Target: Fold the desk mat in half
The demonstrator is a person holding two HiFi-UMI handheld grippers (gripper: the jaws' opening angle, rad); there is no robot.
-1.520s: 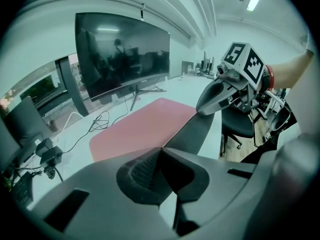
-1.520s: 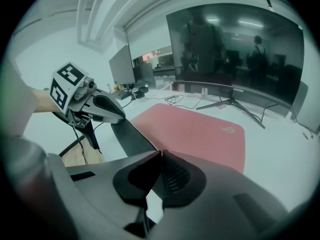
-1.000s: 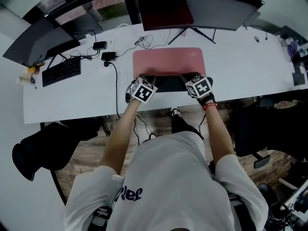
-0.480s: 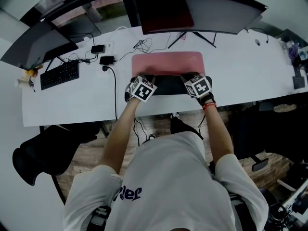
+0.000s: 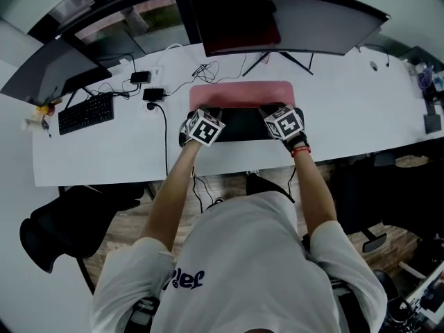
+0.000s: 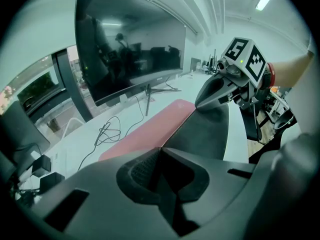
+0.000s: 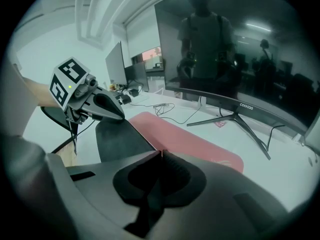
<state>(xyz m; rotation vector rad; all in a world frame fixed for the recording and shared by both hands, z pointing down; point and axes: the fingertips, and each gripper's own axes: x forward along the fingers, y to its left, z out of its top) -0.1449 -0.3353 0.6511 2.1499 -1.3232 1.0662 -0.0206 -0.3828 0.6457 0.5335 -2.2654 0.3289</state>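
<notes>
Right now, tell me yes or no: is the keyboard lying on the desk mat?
No, the keyboard lies on the bare white desk, well left of the desk mat.

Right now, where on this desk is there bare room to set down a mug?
Widest: the desk right of the desk mat, up to the far-right clutter. Also the near strip before the keyboard. Crowded: cables and adapters behind-left of the mat.

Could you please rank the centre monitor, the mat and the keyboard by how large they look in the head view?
Largest: the centre monitor, though it stands nearer the camera.
Next: the mat, partly folded over.
Smallest: the keyboard.
</notes>
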